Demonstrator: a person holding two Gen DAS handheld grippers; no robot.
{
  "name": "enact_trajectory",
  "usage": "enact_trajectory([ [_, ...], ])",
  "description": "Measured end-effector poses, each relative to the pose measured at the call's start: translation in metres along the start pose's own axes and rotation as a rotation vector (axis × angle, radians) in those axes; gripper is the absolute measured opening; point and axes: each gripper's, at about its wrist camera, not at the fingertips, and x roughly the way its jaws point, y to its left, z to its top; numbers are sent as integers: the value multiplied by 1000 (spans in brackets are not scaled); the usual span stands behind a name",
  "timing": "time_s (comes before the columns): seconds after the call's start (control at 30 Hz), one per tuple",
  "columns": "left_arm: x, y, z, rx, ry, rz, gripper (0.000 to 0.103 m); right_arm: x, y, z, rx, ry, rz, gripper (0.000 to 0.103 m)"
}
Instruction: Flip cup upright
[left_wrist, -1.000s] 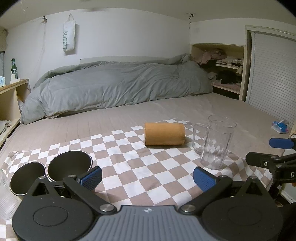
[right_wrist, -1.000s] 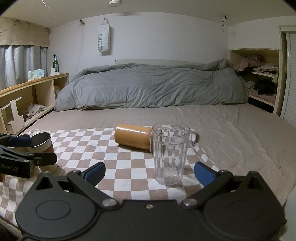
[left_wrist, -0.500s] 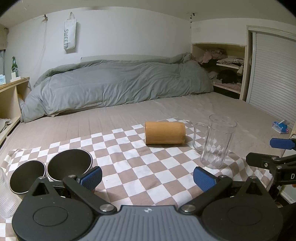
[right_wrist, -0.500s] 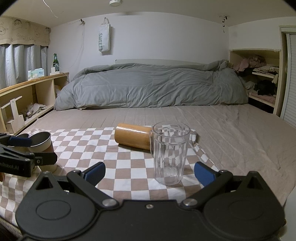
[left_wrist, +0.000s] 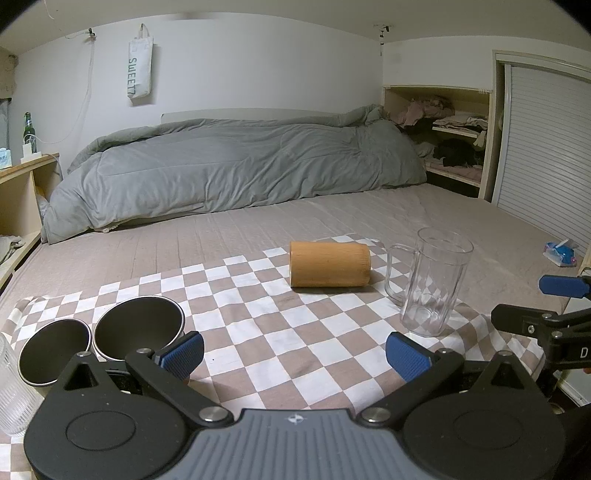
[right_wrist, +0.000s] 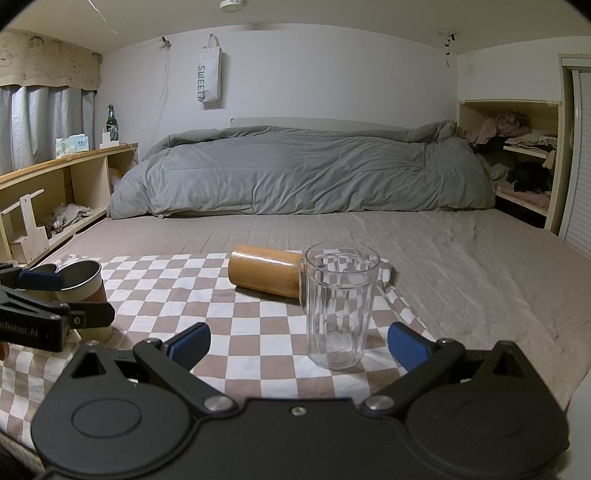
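Barely anything has shifted over the last second: both views hold nearly steady, so the reach has not started and the flip is all still to do. On the left, two dark metal cups (left_wrist: 138, 328) sit at the near-left corner of the checkered cloth (left_wrist: 258, 332), just ahead of the left gripper (left_wrist: 293, 350), fingers spread wide on nothing. Centre stage, the wooden cup (left_wrist: 330, 264) lies on its side toward the cloth's far edge, open room in front of it. Right beside it stands the glass mug (right_wrist: 341, 306), upright, crowding that end. The right gripper (right_wrist: 298, 345) is also spread apart, empty, with the mug straight ahead and the cloth's right edge close by.
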Motion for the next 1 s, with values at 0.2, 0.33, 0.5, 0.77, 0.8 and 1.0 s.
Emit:
enact_trajectory([
  [0.2, 0, 0, 0, -3, -7, 5, 103, 1, -1, 0, -1, -2, -1, 103],
  [0.33, -1, 0, 1, -6, -12, 7, 103, 1, -3, 0, -3, -4, -3, 103],
  [0.5, -2, 0, 1, -9, -16, 10, 103, 1, -4, 0, -3, -6, -3, 103],
  [0.77, -3, 0, 2, -8, -18, 11, 103, 0, -3, 1, -3, -9, -5, 103],
  [0.8, -3, 0, 2, -9, -18, 11, 103, 0, -3, 1, -4, -9, -5, 103],
  [1.0, -3, 0, 2, -9, -19, 11, 103, 1, -3, 1, -5, -10, -5, 103],
])
